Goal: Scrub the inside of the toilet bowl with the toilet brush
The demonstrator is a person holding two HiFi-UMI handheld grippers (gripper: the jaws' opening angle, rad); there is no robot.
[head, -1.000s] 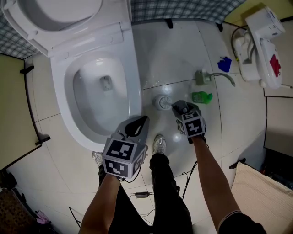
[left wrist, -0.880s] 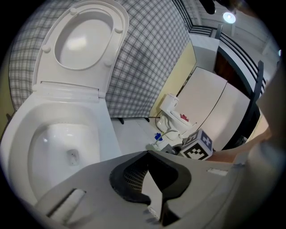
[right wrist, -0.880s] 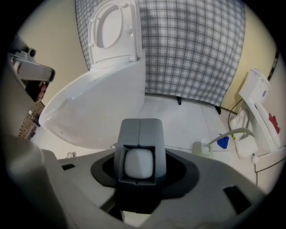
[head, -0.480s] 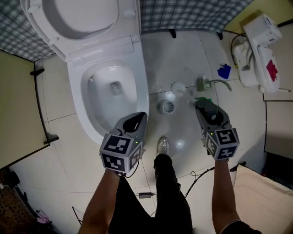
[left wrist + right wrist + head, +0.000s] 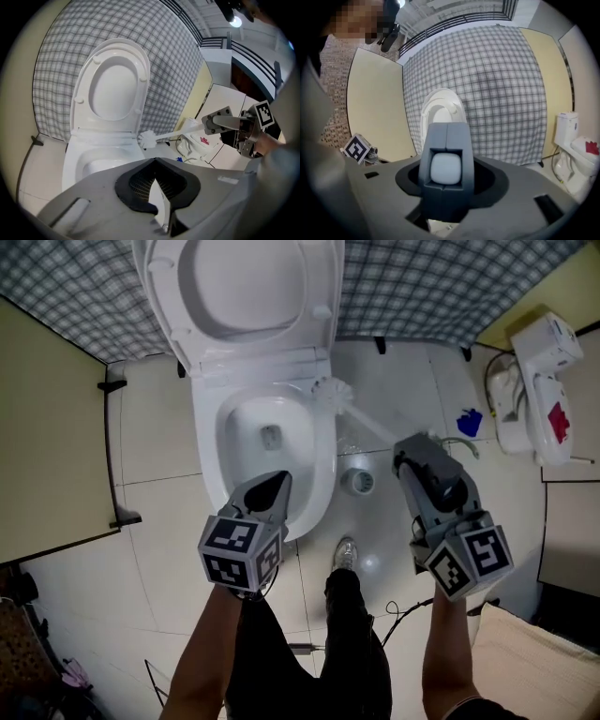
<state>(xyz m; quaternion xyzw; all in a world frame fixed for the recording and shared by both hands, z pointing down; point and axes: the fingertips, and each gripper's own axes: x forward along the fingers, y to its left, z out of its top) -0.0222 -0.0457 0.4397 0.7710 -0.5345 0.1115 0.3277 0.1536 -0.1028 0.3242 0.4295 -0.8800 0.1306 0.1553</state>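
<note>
The right gripper [image 5: 412, 448] has its jaws clamped on the handle end of the toilet brush [image 5: 366, 423]; in the right gripper view the pale handle butt [image 5: 445, 168] sits enclosed between the two dark jaws. The left gripper [image 5: 277, 482] has its jaws brought together at the tips and holds nothing; it hangs over the front rim of the toilet bowl [image 5: 211, 456].

Toilet brush: all white, with a slim straight handle and a rounded bristle head. Seat and lid [image 5: 253, 287] are raised against the checked wall.

Position: the bristle head is at the rear right edge of the bowl rim, close to the seat hinge. It lies beyond the left gripper and to its right, well apart from it.

Orientation: in the head view the long axis runs from the right gripper up and to the left, bristle end toward the toilet. In the left gripper view the brush [image 5: 171, 136] crosses nearly level, bristle head at the left.
</note>
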